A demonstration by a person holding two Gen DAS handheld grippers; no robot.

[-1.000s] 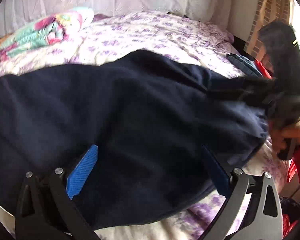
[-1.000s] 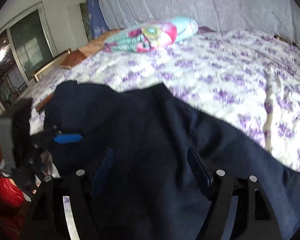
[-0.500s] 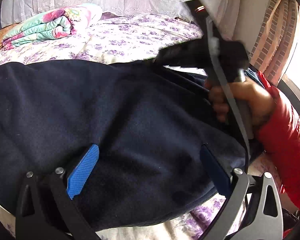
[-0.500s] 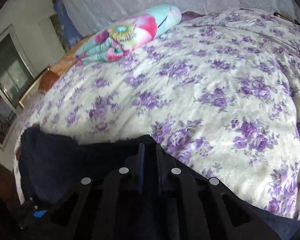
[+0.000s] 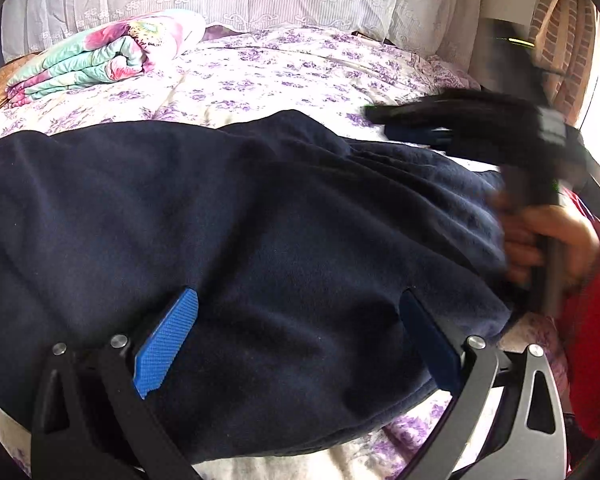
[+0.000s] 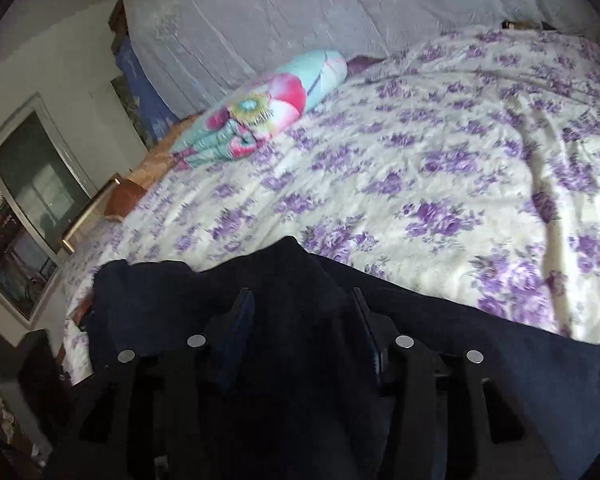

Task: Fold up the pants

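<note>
**Ann:** While the left claw (image 5: 300,344) hangs just as wide apart as half a second ago, look at the right claw (image 6: 302,328): its fingers were pressed together then, and now there is a clear gap between them, with dark cloth bunched up in that gap.

**Ben:** Is it clamping that cloth?

**Ann:** Can't tell. The fingers (image 6: 240,320) stand either side of a raised fold of the pants (image 6: 500,360), but whether they squeeze it is lost in the dark.

**Ben:** And the left one?

**Ann:** Spread wide, holding nothing. Its blue pads (image 5: 166,344) sit over the pants (image 5: 240,220), which run between and beyond both fingers, nearly edge to edge across the near side of the bed.

**Ben:** From the left camera, where has the right claw gone?

**Ann:** Its blurred tip (image 5: 440,120) has dropped lower, out at the far right end of the cloth, with the hand (image 5: 552,240) on the grip under it and a red sleeve (image 5: 592,340) behind.

**Ben:** Further out?

**Ann:** Purple-flowered bedspread (image 6: 420,168), then a folded bright blanket (image 6: 260,116) near the headboard.
</note>
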